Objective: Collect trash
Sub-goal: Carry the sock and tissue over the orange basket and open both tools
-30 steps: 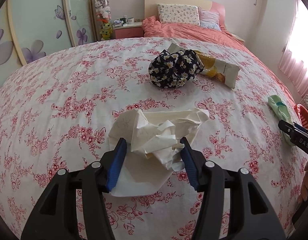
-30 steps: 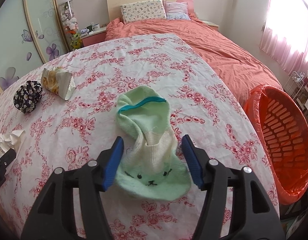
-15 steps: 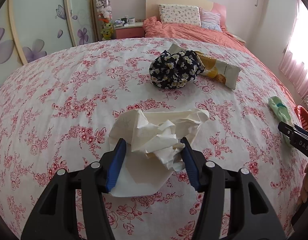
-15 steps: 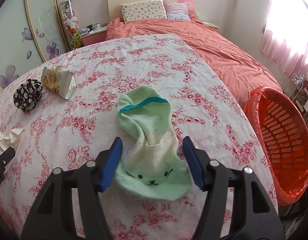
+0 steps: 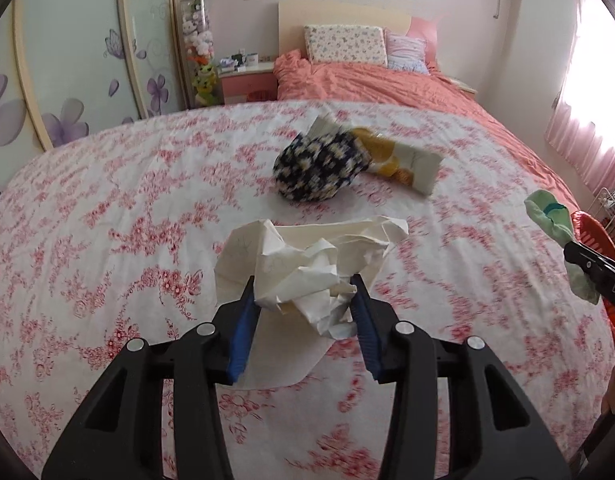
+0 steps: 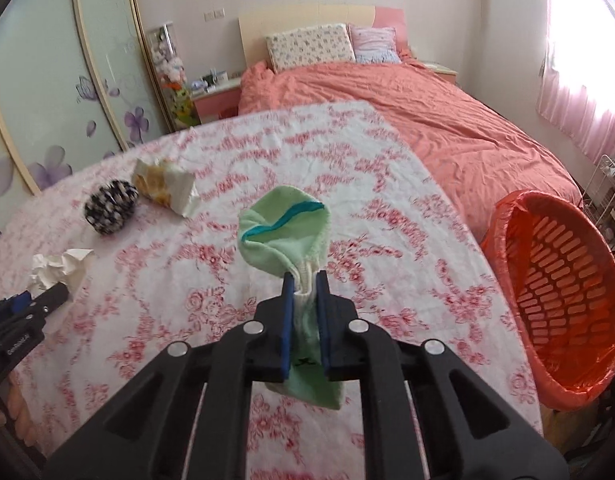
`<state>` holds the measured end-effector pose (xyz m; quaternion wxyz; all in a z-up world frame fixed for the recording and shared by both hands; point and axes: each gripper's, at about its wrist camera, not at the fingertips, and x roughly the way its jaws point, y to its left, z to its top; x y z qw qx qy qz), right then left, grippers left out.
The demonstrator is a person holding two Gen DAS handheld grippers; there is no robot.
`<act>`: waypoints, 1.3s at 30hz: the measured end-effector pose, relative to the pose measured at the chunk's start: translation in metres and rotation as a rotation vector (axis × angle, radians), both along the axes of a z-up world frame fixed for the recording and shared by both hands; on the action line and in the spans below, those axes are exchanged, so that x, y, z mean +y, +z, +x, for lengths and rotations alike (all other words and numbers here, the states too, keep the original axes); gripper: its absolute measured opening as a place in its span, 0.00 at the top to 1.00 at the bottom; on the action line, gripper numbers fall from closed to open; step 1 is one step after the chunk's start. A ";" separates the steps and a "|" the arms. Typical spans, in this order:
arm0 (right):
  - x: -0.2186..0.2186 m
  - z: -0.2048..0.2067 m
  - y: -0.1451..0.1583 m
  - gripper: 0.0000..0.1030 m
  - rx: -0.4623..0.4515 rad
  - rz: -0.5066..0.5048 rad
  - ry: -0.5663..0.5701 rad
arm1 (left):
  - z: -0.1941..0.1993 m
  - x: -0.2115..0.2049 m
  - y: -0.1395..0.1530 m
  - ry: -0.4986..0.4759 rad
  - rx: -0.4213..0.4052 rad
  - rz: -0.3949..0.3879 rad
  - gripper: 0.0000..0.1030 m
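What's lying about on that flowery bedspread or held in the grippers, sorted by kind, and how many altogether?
Crumpled white paper: 1
Yellow-and-white snack wrapper: 1
Green sock, lifted in right gripper: 1
Black-and-white floral fabric bundle: 1
Total: 4

Right gripper (image 6: 305,292): jaws, wide apart on either side of the green sock (image 6: 285,236) half a second ago, are now pressed together on its cream middle. The sock, flat on the flowered sheet (image 6: 387,216) before, is now lifted clear of it, cuff end up and toe end hanging below the jaws.

Left gripper (image 5: 303,304): jaws sit closer in on the crumpled paper (image 5: 307,256) than before, both blue pads now touching it.
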<state>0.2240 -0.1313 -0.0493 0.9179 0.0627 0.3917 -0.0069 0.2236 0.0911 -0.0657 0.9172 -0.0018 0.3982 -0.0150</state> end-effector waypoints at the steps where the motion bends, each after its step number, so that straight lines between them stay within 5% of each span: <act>1: -0.004 -0.005 0.005 0.89 -0.013 0.006 -0.003 | -0.003 -0.004 0.005 -0.004 -0.010 0.001 0.56; 11: -0.054 -0.052 0.050 0.89 -0.155 0.031 -0.082 | -0.019 -0.059 0.043 -0.079 -0.089 -0.033 0.56; 19: -0.105 -0.091 0.074 0.89 -0.273 -0.045 -0.223 | -0.026 -0.120 0.064 -0.204 -0.128 -0.072 0.56; 39: -0.246 -0.120 0.065 0.89 -0.306 0.056 -0.481 | -0.020 -0.311 0.057 -0.595 -0.078 -0.152 0.56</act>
